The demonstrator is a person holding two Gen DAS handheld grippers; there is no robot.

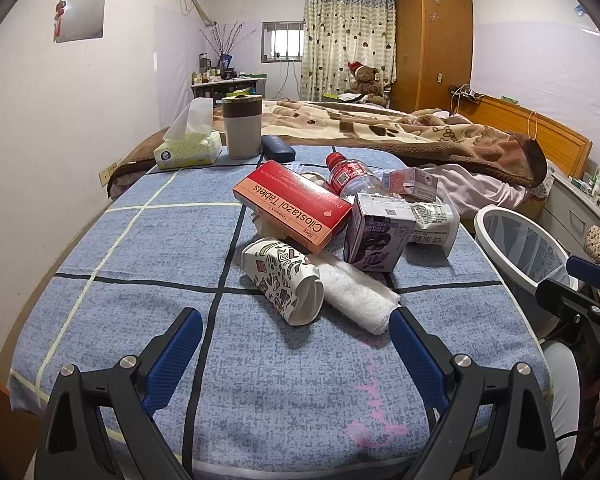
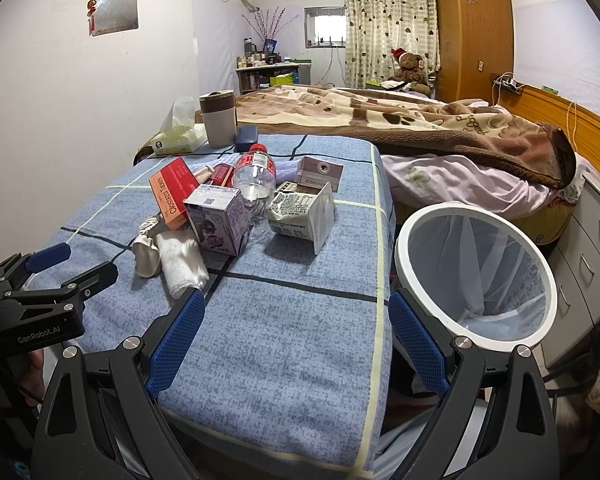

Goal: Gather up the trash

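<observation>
I have both grippers hanging over the near end of the bench (image 1: pixel 112 240), fingers spread wide and holding nothing: the left gripper (image 1: pixel 296 340) faces the trash pile, the right gripper (image 2: pixel 296 328) sits toward the bench's right edge beside the bin (image 2: pixel 404 256).

The trash lies heaped mid-bench. Nearest my left is a crushed paper cup (image 1: pixel 284 280) on its side, touching a rolled white tissue wad (image 1: pixel 356 296). I judge both very light and soft; the cup should give under pressure, so I would pinch it across its flattened mouth. The red tablet box (image 1: pixel 296 208) looks stiff and light, best taken across its thin edges. The clear bottle (image 2: pixel 256 178) seems empty, likely slippery and prone to rolling.

My left view shows the cup's printed side and the box lettering, but only a sliver of the bin. My right view shows the bin's lined, seemingly empty interior and the torn milk carton (image 2: pixel 304 216) squarely.
</observation>
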